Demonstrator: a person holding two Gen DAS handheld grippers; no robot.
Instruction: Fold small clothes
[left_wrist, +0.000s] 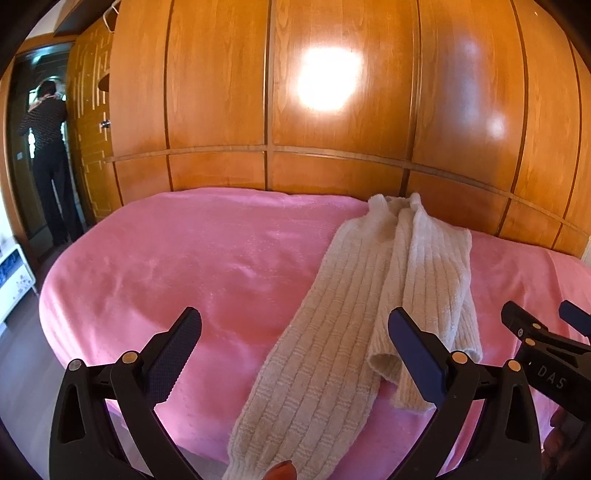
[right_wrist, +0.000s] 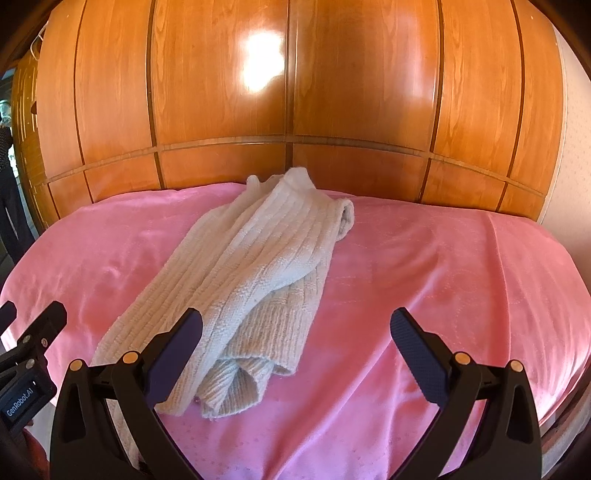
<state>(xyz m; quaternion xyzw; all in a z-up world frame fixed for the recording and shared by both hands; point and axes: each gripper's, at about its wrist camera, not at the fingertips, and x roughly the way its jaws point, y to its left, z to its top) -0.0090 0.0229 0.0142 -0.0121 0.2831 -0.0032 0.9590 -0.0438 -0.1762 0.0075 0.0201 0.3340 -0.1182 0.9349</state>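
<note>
A cream ribbed knit garment (left_wrist: 332, 325) lies lengthwise on the pink blanket (left_wrist: 192, 258), folded into a long strip with a sleeve end doubled over near me. My left gripper (left_wrist: 295, 325) hovers open above its near end, nothing between the fingers. In the right wrist view the same knit garment (right_wrist: 258, 266) stretches away from the left finger, and my right gripper (right_wrist: 295, 328) is open over the blanket (right_wrist: 443, 277) just right of the garment. The right gripper's tips (left_wrist: 546, 317) show at the left view's right edge; the left gripper (right_wrist: 33, 328) shows at the other view's left edge.
A glossy wooden wardrobe wall (left_wrist: 332, 110) rises right behind the bed. A person in dark clothes (left_wrist: 48, 155) stands in the doorway at far left, back turned. A white cabinet (left_wrist: 11, 280) sits by the bed's left side. A fingertip (left_wrist: 282, 470) shows at the bottom edge.
</note>
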